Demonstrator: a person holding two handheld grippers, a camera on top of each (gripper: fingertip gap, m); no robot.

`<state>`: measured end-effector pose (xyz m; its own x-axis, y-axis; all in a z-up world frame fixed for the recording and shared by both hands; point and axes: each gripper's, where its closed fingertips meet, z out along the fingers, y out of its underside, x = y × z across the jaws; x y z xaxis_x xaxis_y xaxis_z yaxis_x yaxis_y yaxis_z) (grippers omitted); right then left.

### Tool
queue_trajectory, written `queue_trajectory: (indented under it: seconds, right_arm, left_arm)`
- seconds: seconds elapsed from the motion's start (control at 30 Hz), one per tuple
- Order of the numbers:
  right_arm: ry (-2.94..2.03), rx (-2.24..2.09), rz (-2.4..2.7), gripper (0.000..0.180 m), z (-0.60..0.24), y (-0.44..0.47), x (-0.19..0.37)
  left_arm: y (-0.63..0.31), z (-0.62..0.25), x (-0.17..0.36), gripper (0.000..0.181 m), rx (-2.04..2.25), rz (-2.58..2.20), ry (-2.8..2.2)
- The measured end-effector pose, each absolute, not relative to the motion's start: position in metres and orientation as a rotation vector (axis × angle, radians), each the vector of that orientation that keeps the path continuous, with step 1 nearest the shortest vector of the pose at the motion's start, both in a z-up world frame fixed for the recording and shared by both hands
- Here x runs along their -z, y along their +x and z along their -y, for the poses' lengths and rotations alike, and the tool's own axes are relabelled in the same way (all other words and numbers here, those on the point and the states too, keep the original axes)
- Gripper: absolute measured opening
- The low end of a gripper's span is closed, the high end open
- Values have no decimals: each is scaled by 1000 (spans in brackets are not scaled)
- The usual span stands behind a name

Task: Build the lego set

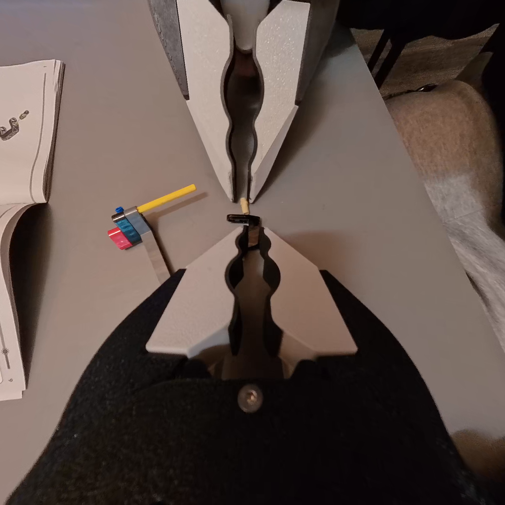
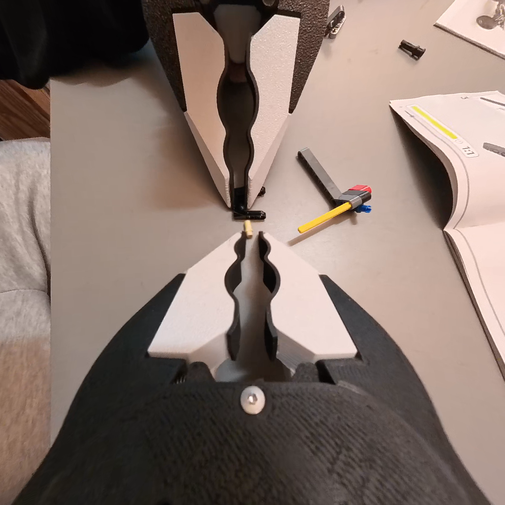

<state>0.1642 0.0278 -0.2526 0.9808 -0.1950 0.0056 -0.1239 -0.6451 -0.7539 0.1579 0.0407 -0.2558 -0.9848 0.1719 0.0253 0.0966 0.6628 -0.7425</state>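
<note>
My left gripper (image 1: 250, 228) is shut on a black L-shaped lego piece (image 1: 243, 218), whose short arm sticks out crosswise past the fingertips. My right gripper (image 2: 250, 233) is shut on a small tan pin (image 2: 248, 229). The two grippers face each other tip to tip above the grey table (image 1: 341, 218). The tan pin (image 1: 243, 205) points at the black piece (image 2: 250, 215) with a small gap between them. In the left wrist view the right gripper (image 1: 243, 198) is at the top. In the right wrist view the left gripper (image 2: 240, 203) is at the top.
A small assembly (image 1: 131, 226) with red, blue and grey parts, a yellow axle (image 1: 166, 198) and a grey beam lies on the table; it also shows in the right wrist view (image 2: 352, 198). An open instruction booklet (image 2: 464, 164) lies beyond it. A loose black pin (image 2: 411, 49) lies far back. The table edge (image 2: 50, 246) is close. My left and right fingertips are right by each other.
</note>
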Motion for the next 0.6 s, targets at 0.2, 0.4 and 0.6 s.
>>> queue_trajectory:
  seconds: [0.2, 0.4, 0.6]
  right_arm:
    - [-2283, 133, -199, 3, -28, 163, 253]
    - [-2284, 150, -183, 3, -30, 161, 253]
    - [-2287, 258, -187, 2, -29, 166, 253]
  left_arm:
    - [158, -41, 256, 6, -1232, 2777, -224]
    - [157, -40, 256, 6, -1232, 2780, -218]
    - [159, -40, 255, 6, -1239, 2791, -209]
